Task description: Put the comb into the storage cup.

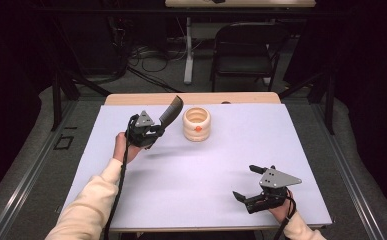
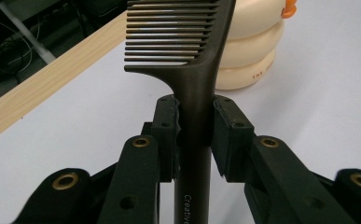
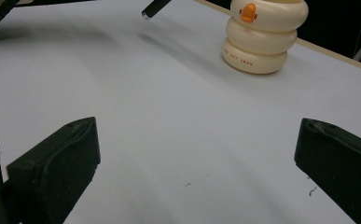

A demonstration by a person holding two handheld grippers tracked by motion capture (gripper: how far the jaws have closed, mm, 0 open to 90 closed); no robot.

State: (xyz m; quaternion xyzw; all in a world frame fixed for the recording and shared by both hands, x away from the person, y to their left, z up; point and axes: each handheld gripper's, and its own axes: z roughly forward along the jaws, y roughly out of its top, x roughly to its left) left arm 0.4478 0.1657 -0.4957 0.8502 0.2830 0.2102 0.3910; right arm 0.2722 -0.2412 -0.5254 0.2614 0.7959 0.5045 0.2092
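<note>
Jaws of the left gripper (image 1: pixel 153 133) clamp a dark comb (image 2: pixel 187 51) by its handle, raised just left of the cream ringed holder (image 1: pixel 197 124) at the table's (image 1: pixel 181 190) far centre. Right gripper (image 1: pixel 246 182), near right: jaws apart, empty. Judged midway: comb lifted, placement outstanding.

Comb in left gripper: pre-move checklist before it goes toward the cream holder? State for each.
1. Left gripper shut on comb: ok, jaws clamp the handle just below the teeth.
2. Comb off the table: ok, held in the air, teeth end up.
3. Cream ringed holder upright, opening on top: ok.
4. Holder's inside free: cannot tell, too small to see in.
5. Right gripper out of the way: ok, open, at the near right of the table.
6. Path from comb to holder free: ok, nothing lies between them.
</note>
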